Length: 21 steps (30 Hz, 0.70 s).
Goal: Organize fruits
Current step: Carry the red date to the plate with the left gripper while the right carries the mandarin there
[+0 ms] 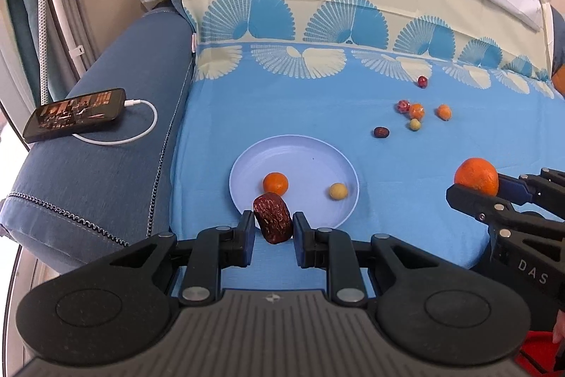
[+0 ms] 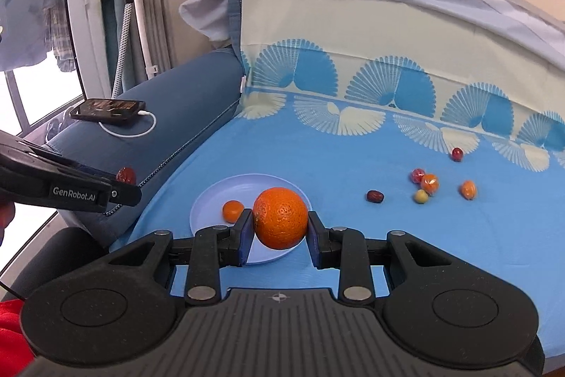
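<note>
Left gripper (image 1: pixel 273 230) clenched on date (image 1: pixel 272 218), hanging at plate (image 1: pixel 247 161) near rim. Right gripper (image 2: pixel 280 228) grasping orange (image 2: pixel 280 218), over plate's near edge. You want both fully past rim before letting go, drop low so nothing rolls into small orange (image 1: pixel 275 183). Loose fruit pile (image 1: pixel 416 115) waits far right.

left gripper (image 1: pixel 273 228): jaws clamped | right gripper (image 2: pixel 280 228): jaws clamped, level
</note>
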{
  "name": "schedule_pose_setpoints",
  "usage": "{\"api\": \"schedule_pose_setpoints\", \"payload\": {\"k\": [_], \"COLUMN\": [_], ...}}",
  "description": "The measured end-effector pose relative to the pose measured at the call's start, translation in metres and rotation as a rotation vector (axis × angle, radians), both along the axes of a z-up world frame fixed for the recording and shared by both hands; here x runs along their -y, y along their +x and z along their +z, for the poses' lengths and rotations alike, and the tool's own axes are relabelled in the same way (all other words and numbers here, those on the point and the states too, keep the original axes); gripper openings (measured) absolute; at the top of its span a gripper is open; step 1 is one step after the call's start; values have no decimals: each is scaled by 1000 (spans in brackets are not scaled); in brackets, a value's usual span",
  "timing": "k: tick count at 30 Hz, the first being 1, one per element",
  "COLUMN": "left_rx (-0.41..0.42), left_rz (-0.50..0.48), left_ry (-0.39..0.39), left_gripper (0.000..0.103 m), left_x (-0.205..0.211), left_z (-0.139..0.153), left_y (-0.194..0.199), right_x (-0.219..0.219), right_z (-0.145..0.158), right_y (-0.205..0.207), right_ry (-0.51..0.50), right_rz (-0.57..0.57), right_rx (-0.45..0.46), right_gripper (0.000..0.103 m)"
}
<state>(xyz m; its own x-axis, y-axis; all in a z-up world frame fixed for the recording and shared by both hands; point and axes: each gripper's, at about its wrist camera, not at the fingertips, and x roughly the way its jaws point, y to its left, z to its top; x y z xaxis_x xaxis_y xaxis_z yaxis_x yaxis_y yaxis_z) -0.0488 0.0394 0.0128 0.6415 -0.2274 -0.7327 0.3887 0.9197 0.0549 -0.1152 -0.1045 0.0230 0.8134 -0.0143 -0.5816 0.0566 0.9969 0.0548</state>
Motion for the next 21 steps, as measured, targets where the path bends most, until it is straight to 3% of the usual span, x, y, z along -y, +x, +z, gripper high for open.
{"api": "schedule_pose_setpoints", "payload": {"k": [21], "left_rx": [-16], "left_rz": [47], "left_ry": [-30], "left_gripper": [25], "left_x": [-14], "left_z": [-1], "left_y": [4], "right_x": [-8], "right_z": [4], "right_y": [1], "right_ry": [-40], "right_rz": [37], "right_rx": [-20], "right_gripper": [33]}}
